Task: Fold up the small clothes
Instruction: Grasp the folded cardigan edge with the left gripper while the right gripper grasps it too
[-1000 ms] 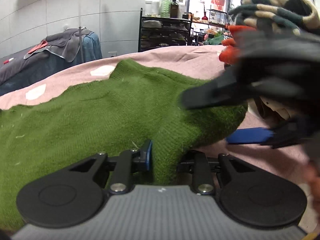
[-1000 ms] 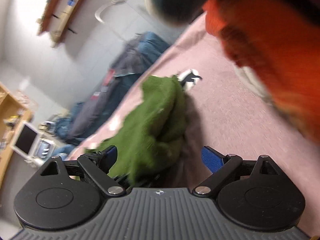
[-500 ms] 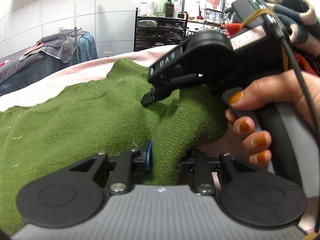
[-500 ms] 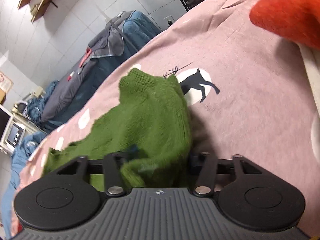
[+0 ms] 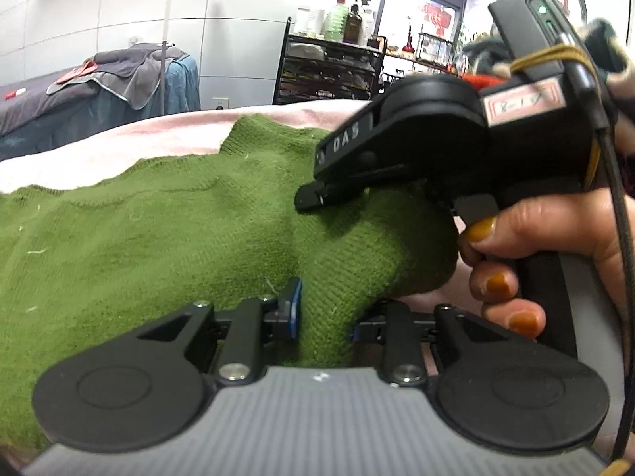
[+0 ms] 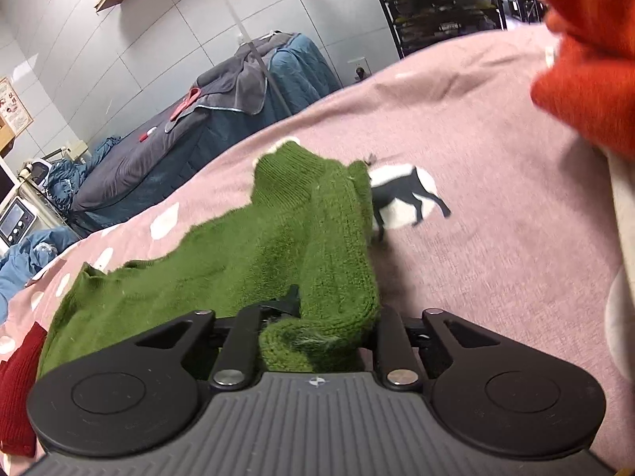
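My right tool [image 6: 317, 333] has just been closing and now pinches the green sweater [image 6: 246, 261] lying beside the deer print [image 6: 405, 194]; my left tool [image 5: 321, 317] grips its hem, so folding can begin.

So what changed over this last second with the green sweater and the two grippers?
The right gripper came in from the side and its jaws have just been closing onto the green sweater, near the left gripper. The left gripper stayed clamped on the same edge; the sweater stayed on the pink bedcover.

Pink deer-print bedspread [image 6: 496, 238] under green knit garment [image 6: 246, 254], orange clothes [image 6: 587, 59]
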### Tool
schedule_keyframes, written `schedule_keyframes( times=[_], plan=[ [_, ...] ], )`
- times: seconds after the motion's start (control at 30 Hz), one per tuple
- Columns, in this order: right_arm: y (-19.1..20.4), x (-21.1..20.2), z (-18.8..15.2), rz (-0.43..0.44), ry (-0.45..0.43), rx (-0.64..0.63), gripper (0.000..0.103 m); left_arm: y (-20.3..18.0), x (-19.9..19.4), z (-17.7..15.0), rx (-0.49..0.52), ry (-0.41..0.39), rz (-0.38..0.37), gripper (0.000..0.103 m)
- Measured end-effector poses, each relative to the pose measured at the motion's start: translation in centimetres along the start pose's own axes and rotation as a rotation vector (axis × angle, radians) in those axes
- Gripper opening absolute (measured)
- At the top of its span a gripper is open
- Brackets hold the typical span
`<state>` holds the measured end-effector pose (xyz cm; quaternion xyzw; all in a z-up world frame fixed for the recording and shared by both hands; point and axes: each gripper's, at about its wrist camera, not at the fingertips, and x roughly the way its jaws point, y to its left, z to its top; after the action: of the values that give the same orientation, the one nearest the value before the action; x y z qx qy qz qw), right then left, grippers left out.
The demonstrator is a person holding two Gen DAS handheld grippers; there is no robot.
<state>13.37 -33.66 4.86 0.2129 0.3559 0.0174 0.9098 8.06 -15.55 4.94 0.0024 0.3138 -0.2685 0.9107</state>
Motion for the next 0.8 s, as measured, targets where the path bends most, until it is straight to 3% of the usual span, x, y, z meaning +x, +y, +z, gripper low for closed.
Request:
schedule_keyframes(
  times=[0.2, 0.4, 0.5, 0.8],
  plan=[
    [3.8, -1.5, 1.7, 0.068, -0.028, 0.003, 0.029, 2.7, -4.1, 0.8, -0.089, -0.09, 0.006, 0.022],
    [11.7, -2.0, 3.0, 0.208, -0.03, -0.082, 0.028, 8.1, -10.1, 1.0, -0.24, -0.211, 0.082, 0.022],
    [16.2, -0.8, 2.9, 0.27, -0.006, -0.131, 0.028, 11.0, -12.5, 0.4, -0.305, -0.255, 0.164, 0.022],
    [27.0, 4.8, -0.7, 0.326, 0.096, -0.291, 0.028, 19.6, -16.4, -3.2, -0.553, -0.296, 0.255, 0.023]
  ],
)
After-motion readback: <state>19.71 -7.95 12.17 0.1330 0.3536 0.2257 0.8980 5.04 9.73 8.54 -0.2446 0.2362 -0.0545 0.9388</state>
